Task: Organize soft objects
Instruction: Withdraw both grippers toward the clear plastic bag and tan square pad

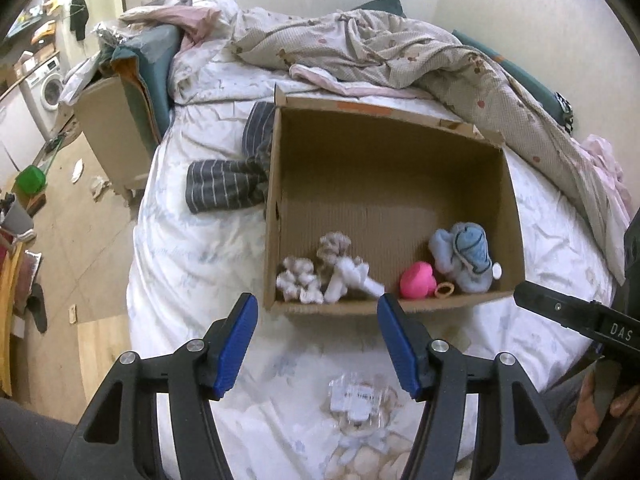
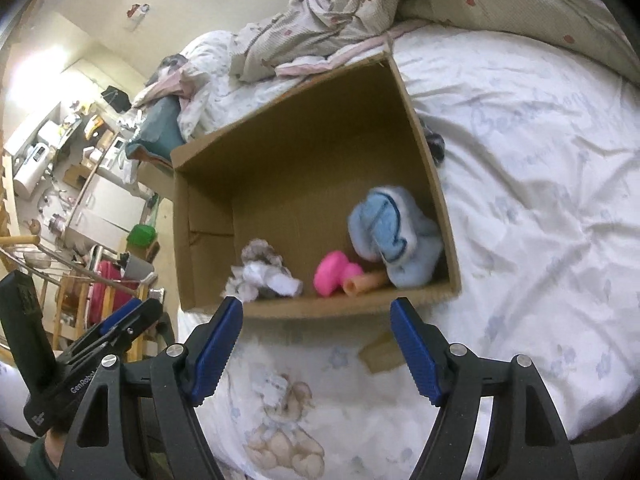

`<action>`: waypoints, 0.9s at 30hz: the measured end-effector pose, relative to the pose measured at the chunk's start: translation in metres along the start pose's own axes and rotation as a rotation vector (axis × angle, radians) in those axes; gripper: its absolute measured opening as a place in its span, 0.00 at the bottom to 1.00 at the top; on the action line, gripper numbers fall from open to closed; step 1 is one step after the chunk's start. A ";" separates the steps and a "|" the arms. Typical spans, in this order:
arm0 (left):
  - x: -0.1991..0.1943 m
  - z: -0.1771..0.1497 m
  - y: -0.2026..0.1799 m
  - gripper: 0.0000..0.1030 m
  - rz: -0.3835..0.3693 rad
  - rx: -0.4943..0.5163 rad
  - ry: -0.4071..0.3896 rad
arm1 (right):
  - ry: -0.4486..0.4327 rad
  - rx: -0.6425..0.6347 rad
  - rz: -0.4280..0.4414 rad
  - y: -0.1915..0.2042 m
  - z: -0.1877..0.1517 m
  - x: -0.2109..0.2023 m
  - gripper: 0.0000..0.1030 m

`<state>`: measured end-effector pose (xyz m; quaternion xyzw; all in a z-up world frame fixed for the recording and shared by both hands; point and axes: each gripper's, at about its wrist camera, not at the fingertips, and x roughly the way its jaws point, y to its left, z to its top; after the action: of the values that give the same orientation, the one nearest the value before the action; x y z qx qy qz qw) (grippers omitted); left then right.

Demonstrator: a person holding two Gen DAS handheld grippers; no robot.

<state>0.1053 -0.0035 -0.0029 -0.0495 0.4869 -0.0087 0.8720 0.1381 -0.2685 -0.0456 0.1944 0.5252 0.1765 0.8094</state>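
An open cardboard box (image 1: 384,152) lies on the bed. Inside, along its near wall, are a white and beige fluffy soft thing (image 1: 328,270), a pink soft toy (image 1: 418,280) with a small peach ring (image 1: 444,290), and a light blue plush (image 1: 464,258). My left gripper (image 1: 318,312) is open and empty just in front of the box's near edge. My right gripper (image 2: 316,320) is open and empty, also before the near edge (image 2: 348,306). The right view shows the white bundle (image 2: 262,274), the pink toy (image 2: 332,272) and the blue plush (image 2: 394,236).
A striped grey cloth (image 1: 228,184) lies left of the box. A rumpled quilt (image 1: 380,48) covers the far bed. A small clear packet (image 1: 358,396) and a cardboard scrap (image 2: 380,354) lie on the sheet near me. The bed's left edge drops to a cluttered floor (image 1: 60,200).
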 end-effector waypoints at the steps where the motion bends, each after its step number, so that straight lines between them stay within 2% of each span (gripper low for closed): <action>1: 0.000 -0.003 0.000 0.57 -0.003 -0.004 0.005 | 0.006 0.001 -0.005 -0.001 -0.002 0.000 0.78; 13: 0.020 -0.033 0.003 0.57 -0.042 -0.050 0.138 | 0.113 0.033 -0.082 -0.018 -0.029 0.014 0.78; 20: 0.031 -0.036 0.000 0.57 -0.046 -0.059 0.177 | 0.163 0.091 -0.115 -0.031 -0.031 0.028 0.78; 27: 0.054 -0.038 0.006 0.57 -0.111 -0.137 0.273 | 0.180 0.135 -0.125 -0.039 -0.032 0.032 0.78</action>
<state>0.1014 -0.0042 -0.0684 -0.1342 0.5967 -0.0302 0.7906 0.1246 -0.2824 -0.1024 0.1987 0.6177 0.1066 0.7534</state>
